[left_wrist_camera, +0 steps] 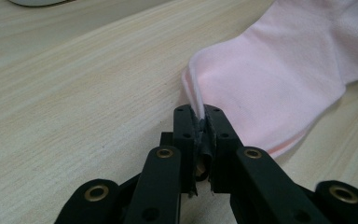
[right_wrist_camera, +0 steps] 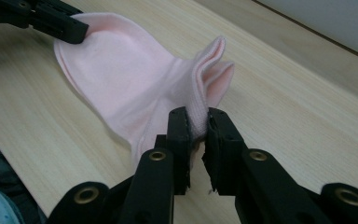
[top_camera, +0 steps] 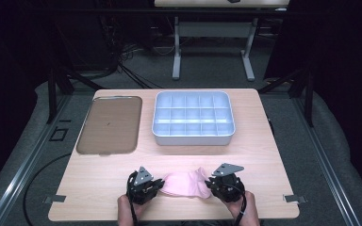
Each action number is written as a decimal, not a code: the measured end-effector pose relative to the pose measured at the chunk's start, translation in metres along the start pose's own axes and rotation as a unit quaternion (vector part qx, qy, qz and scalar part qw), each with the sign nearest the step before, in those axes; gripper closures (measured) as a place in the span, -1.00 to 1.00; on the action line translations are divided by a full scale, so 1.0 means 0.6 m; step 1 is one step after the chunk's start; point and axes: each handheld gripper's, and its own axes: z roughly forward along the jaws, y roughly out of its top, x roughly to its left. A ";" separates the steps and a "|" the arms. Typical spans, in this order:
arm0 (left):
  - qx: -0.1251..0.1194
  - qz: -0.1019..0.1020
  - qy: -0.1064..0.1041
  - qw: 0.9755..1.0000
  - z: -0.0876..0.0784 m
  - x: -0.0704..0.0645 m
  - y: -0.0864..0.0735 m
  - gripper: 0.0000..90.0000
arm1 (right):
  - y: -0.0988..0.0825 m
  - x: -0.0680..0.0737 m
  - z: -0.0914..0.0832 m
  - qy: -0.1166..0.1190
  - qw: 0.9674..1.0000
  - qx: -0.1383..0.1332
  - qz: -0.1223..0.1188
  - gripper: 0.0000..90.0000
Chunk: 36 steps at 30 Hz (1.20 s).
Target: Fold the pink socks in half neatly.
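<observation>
Both grippers sit at the near edge of the surface (top_camera: 99, 188), each held in a hand, with a pink sock (top_camera: 184, 184) stretched between them. On the left, the gripper (top_camera: 159, 183) has its fingers (left_wrist_camera: 185, 135) clamped on one folded edge of the sock (left_wrist_camera: 270, 79), which lies flat on the wood there. On the right, the gripper (top_camera: 210, 182) pinches the bunched, ribbed end of the sock (right_wrist_camera: 121, 79) between closed fingers (right_wrist_camera: 179, 135), with that end raised off the surface. Farther back stand a grey divided bin (top_camera: 193, 136) and, to its left, a brown tray (top_camera: 109, 125).
</observation>
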 end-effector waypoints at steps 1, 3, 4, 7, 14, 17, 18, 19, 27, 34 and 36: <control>0.000 0.000 0.000 1.000 0.000 0.000 0.000 0.87 | 0.003 0.002 0.000 0.001 1.000 -0.001 -0.003 0.78; 0.000 0.000 0.000 1.000 0.000 0.001 0.000 0.87 | 0.009 0.008 -0.001 0.003 1.000 -0.001 -0.009 0.78; 0.000 -0.001 0.000 1.000 0.000 0.001 0.000 0.87 | 0.012 0.010 -0.001 0.005 1.000 0.002 -0.012 0.78; 0.000 -0.002 0.000 1.000 0.000 0.001 0.000 0.87 | 0.020 0.016 -0.002 0.010 1.000 0.002 -0.021 0.78; 0.000 -0.007 -0.004 1.000 0.000 0.002 0.000 0.87 | 0.032 0.024 0.001 0.020 0.999 -0.001 -0.028 0.79; 0.000 -0.007 -0.004 1.000 0.000 0.002 0.000 0.86 | 0.035 0.027 0.002 0.024 0.999 -0.002 -0.028 0.80; 0.000 -0.007 -0.004 1.000 0.000 0.002 0.000 0.86 | 0.037 0.028 0.001 0.026 0.999 0.002 -0.032 0.80; 0.000 -0.007 -0.004 1.000 0.000 0.002 0.000 0.86 | 0.038 0.030 0.002 0.026 0.999 -0.002 -0.032 0.80; -0.001 -0.009 -0.005 1.000 0.001 0.003 0.000 0.86 | 0.055 0.041 0.005 0.036 0.998 -0.002 -0.045 0.80; 0.000 -0.013 -0.009 1.000 0.001 0.005 0.000 0.86 | 0.076 0.065 0.024 0.047 0.997 0.009 -0.065 0.80; 0.001 -0.014 -0.008 1.000 0.001 0.005 0.000 0.86 | 0.080 0.070 0.031 0.049 0.996 0.012 -0.071 0.80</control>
